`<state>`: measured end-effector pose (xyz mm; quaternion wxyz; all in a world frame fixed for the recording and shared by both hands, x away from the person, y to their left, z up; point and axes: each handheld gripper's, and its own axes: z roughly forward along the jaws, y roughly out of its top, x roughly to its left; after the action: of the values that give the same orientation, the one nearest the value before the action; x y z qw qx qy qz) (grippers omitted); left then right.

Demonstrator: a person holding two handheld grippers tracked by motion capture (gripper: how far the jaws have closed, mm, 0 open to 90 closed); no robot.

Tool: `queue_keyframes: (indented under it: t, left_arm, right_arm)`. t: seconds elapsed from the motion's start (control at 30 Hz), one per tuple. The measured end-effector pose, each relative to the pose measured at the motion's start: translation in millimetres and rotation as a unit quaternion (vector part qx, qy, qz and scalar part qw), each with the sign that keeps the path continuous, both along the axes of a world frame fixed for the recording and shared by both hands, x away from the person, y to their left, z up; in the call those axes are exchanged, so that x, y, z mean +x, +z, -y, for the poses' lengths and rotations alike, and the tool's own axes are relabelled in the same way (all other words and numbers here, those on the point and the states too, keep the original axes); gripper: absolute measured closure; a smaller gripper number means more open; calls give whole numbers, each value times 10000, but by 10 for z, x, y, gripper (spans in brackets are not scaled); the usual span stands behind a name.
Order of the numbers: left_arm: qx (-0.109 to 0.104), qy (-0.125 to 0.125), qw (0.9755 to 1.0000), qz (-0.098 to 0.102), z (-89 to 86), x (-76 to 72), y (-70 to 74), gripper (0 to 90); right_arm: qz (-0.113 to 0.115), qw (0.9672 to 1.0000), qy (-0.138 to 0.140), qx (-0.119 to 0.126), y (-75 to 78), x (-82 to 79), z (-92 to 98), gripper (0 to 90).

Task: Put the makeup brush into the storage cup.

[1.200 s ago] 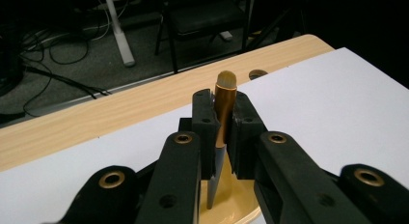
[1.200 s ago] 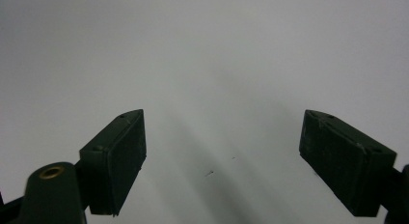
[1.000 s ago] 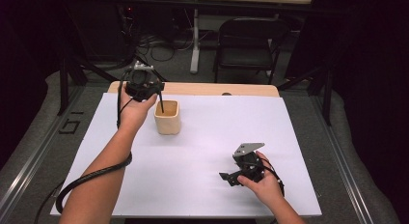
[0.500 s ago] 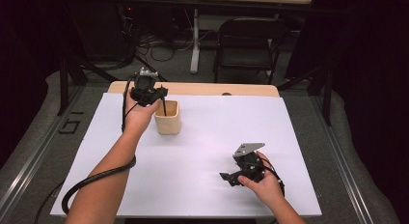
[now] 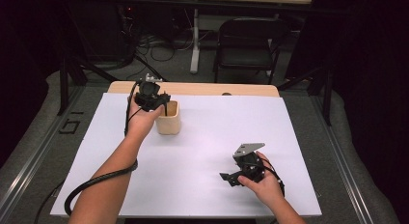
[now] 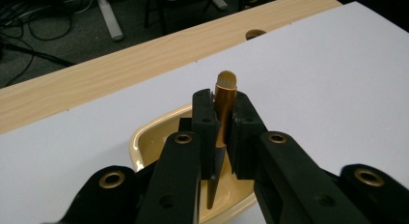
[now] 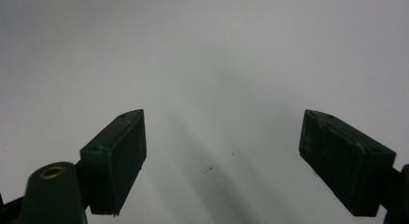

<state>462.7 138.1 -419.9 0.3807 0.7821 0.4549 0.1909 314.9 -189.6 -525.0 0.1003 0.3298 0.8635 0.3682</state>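
The left gripper (image 5: 159, 101), clenched on a copper-handled brush (image 6: 224, 108), has sunk since a second ago; the brush's dark lower end now dips into the cream cup (image 5: 169, 123) at ten o'clock on the white sheet (image 5: 289, 137). Likely releasing next. The right gripper (image 7: 222, 161) idles at five o'clock, jaws spread, grasping nothing.

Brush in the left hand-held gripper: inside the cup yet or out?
Partly in. The brush is clamped in the left hand-held gripper, its dark lower tip already below the cup rim, bristle end sticking up.

Dim bkgd, bright sheet, soft shadows
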Motion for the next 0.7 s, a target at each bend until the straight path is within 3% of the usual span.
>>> queue_keyframes:
  t: [0.23, 0.7]
  left_arm:
    - [135, -43, 9999, -82, 29, -3, -90, 835]
    - [336, -41, 9993, -142, 32, 0, -185, 835]
  right_arm:
    - [-84, 9999, 45, -111, 15, -2, 5, 169]
    - [-34, 10000, 35, -29, -1, 0, -1, 170]
